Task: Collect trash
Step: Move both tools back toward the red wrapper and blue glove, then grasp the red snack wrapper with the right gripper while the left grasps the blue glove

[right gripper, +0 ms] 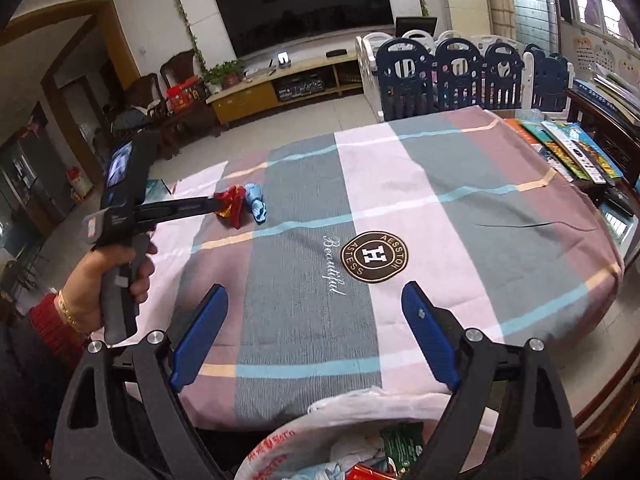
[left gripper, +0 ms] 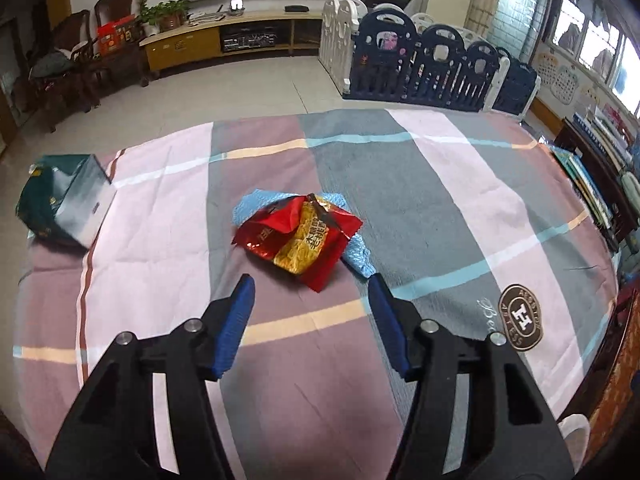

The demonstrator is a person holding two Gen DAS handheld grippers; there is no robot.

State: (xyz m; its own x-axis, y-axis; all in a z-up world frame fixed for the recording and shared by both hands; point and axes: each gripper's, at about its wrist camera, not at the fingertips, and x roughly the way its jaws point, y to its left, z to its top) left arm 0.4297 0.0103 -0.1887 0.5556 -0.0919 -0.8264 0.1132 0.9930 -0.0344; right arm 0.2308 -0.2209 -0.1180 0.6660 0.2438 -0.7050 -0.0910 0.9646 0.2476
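A crumpled red and gold snack wrapper lies on a crumpled blue tissue in the middle of the checked tablecloth. My left gripper is open and empty, a short way in front of the wrapper. In the right wrist view the left gripper reaches toward the wrapper and the tissue. My right gripper is open and empty above the near table edge. Below it hangs a white plastic bag holding wrappers.
A dark green and silver bag lies at the table's left edge. Books are stacked on a dark cabinet at the right. A blue and white playpen fence stands beyond the table. A TV bench and chairs stand at the back.
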